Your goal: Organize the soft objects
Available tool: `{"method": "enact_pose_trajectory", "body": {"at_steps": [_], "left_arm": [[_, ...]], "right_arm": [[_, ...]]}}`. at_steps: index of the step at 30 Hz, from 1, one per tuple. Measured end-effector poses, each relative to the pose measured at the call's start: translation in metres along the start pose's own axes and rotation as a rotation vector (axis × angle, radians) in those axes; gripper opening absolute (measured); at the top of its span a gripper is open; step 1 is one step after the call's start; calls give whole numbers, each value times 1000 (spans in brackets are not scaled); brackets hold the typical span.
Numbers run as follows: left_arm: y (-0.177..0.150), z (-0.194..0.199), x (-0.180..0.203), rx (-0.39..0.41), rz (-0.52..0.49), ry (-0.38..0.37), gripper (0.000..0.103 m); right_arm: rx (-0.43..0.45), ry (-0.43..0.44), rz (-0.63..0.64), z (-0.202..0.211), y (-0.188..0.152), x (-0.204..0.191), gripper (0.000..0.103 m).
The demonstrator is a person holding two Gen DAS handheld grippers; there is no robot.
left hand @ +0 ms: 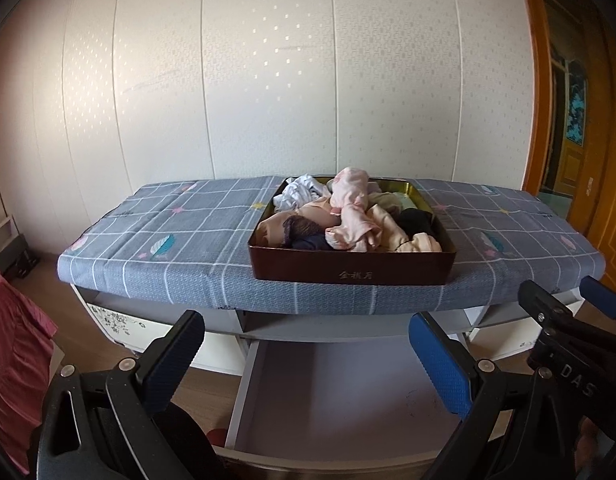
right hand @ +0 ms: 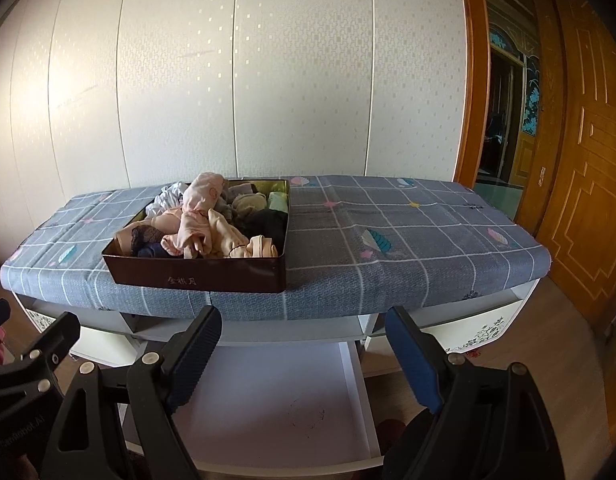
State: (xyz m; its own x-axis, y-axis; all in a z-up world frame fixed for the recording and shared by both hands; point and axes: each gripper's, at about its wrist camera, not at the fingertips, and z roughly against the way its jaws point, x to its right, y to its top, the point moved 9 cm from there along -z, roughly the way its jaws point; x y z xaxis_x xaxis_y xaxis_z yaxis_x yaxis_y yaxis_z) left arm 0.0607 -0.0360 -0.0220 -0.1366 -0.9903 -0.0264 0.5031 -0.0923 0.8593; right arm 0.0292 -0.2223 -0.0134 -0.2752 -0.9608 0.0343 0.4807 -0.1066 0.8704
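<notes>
A shallow dark brown rectangular tin [left hand: 352,270] sat on top of a low white cabinet [left hand: 268,326] covered by a grey checked cloth with feather prints [left hand: 156,256]. The tin was heaped with soft garments [left hand: 348,216]: pale pink, cream, white, navy and black pieces, one pink item [right hand: 200,200] piled highest. Below the cloth's front edge a white drawer [left hand: 340,396] stood pulled out, its floor bare.

The left gripper [left hand: 306,364], black with blue pads, hung over the open drawer, jaws spread wide, nothing between them. The right gripper [right hand: 304,354] hung beside it, also above the drawer, jaws likewise wide and holding nothing. Both sat short of the tin, not touching it. Pale panelled wall [right hand: 300,80] behind; a carved wooden door [right hand: 580,168] at right.
</notes>
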Motion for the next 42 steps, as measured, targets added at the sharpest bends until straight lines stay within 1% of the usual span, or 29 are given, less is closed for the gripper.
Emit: {"method": "enact_pose_trajectory", "body": {"at_steps": [3, 7, 13, 42], "left_arm": [[-2, -2, 1, -9, -4, 1, 103], [-4, -5, -4, -22, 15, 8, 103], [-2, -1, -2, -13, 6, 4, 103], [-7, -4, -2, -30, 16, 2, 103]], "right_arm": [[-2, -1, -6, -1, 1, 2, 86], [-23, 3, -12, -5, -3, 0, 86], [-14, 2, -5, -3, -2, -2, 86], [-31, 11, -5, -6, -7, -3, 86]]}}
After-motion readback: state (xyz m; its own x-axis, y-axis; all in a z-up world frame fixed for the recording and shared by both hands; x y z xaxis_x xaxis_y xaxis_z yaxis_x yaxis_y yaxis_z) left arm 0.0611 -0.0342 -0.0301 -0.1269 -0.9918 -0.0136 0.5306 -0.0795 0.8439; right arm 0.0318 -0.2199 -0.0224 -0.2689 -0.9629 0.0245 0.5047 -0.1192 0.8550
